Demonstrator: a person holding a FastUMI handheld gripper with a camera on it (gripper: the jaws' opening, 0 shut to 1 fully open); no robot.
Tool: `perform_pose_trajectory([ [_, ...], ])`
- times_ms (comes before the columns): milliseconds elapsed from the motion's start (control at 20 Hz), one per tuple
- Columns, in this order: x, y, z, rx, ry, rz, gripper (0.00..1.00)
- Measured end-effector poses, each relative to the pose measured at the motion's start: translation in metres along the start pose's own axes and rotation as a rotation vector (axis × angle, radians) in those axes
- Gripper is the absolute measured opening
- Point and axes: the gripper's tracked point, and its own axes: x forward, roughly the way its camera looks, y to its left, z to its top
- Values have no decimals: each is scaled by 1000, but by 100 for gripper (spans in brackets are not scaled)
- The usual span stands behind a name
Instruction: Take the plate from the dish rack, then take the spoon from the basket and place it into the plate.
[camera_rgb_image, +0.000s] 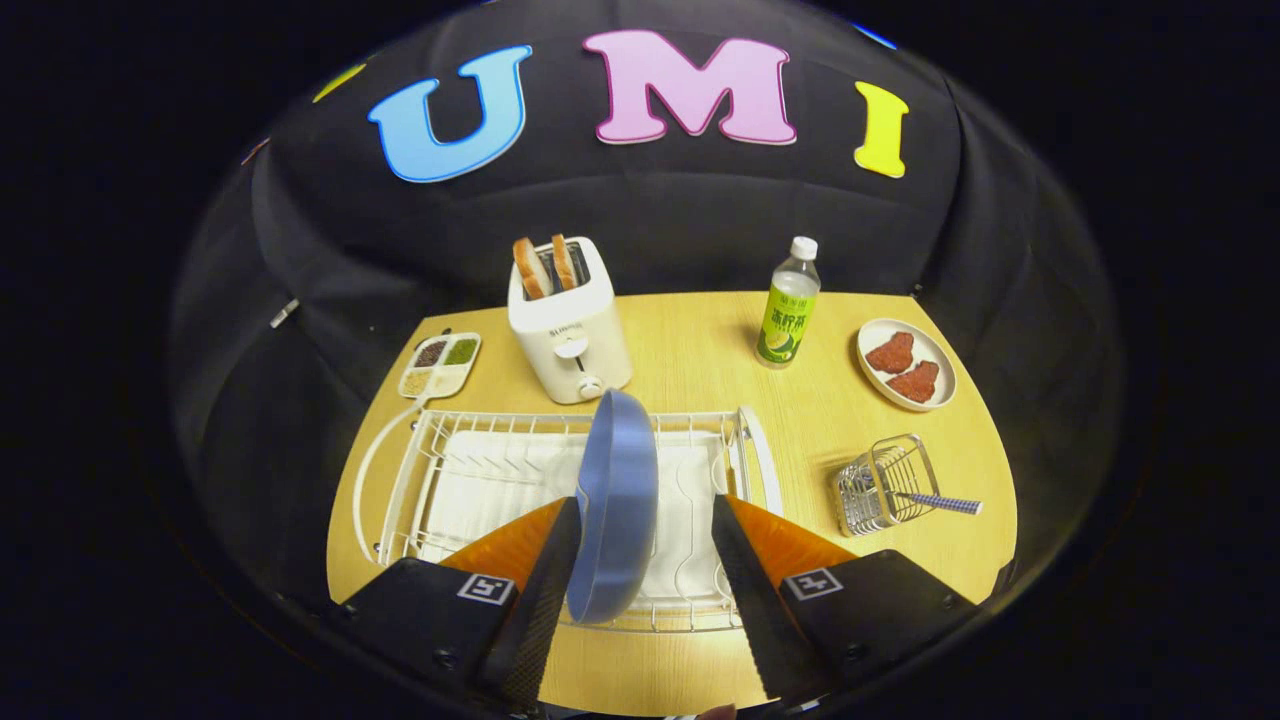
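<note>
A blue plate (615, 500) stands on edge in the white wire dish rack (440, 480), its rim between the two fingers of the tongs (645, 540), nearer the left one, with a gap to the right. To the rack's right a small wire basket (885, 485) lies tipped on the worktop (700, 340), a spoon (940, 502) with a patterned handle poking out of its mouth.

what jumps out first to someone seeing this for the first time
A round blue plate stands on edge in the white wire dish rack, between the open gripper fingers, the left finger close against it. Behind the rack, a white toaster holds two bread slices.
</note>
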Motion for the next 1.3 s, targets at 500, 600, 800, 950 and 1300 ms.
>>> perform_pose_trajectory([
  [500, 35, -1, -16, -37, 98, -200, 30],
  [600, 33, 0, -6, -70, 82, -223, 28],
  [800, 23, -1, 18, -173, 35, -265, 28],
  [950, 13, -5, 25, -150, 13, -250, 28],
  [1300, -40, -12, 16, 65, -4, -6, 28],
])
